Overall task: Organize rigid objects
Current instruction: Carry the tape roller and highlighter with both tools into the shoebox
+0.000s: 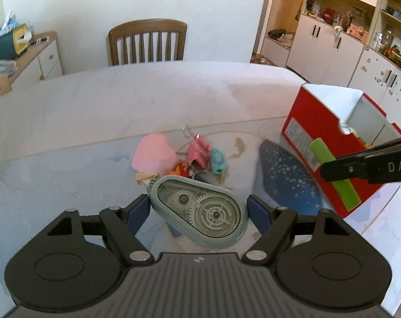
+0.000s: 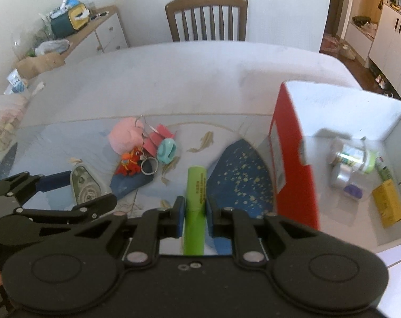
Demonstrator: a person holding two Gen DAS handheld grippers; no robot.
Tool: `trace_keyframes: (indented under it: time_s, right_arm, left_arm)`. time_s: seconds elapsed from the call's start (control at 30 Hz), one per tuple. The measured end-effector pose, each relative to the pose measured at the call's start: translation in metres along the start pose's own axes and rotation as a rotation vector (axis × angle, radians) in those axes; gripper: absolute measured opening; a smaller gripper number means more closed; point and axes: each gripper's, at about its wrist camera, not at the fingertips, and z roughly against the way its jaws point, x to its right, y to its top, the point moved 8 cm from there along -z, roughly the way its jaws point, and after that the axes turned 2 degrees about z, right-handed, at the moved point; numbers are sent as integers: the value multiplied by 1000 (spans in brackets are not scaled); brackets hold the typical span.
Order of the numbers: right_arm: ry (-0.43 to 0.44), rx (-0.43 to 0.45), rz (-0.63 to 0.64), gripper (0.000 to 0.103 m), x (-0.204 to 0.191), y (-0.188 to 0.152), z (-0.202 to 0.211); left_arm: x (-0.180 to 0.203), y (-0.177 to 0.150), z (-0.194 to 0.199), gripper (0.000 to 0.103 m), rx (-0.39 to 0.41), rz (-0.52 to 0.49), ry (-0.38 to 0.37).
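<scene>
My left gripper (image 1: 199, 206) is shut on a grey-green correction tape dispenser (image 1: 200, 210), held above the table; it also shows in the right wrist view (image 2: 84, 182). My right gripper (image 2: 195, 212) is shut on a green tube (image 2: 195, 201), which also shows in the left wrist view (image 1: 333, 171) in front of the red box (image 1: 325, 132). The red box (image 2: 290, 143) stands open at the right and holds a can (image 2: 351, 159), a yellow pack (image 2: 387, 204) and other items.
A pile of small things lies mid-table: a pink plush (image 2: 125, 137), pink clips (image 2: 154, 139), a teal toy (image 2: 167, 149), an orange keyring figure (image 2: 131, 163). A wooden chair (image 2: 207, 17) stands behind the table. A sideboard (image 2: 94, 31) stands at the left.
</scene>
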Motion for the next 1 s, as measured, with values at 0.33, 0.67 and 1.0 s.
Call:
trace_keyframes:
  time_s: [0.33, 0.67, 1.0]
  right_arm:
    - [22, 90, -15, 16, 42, 21, 47]
    - [1, 137, -34, 16, 110, 25, 72]
    - [1, 138, -57, 16, 170, 16, 76]
  left_arm:
    - [50, 43, 27, 80, 78, -52, -38]
    - [124, 73, 30, 80, 113, -82, -89]
    - [199, 80, 7, 80, 94, -134, -130]
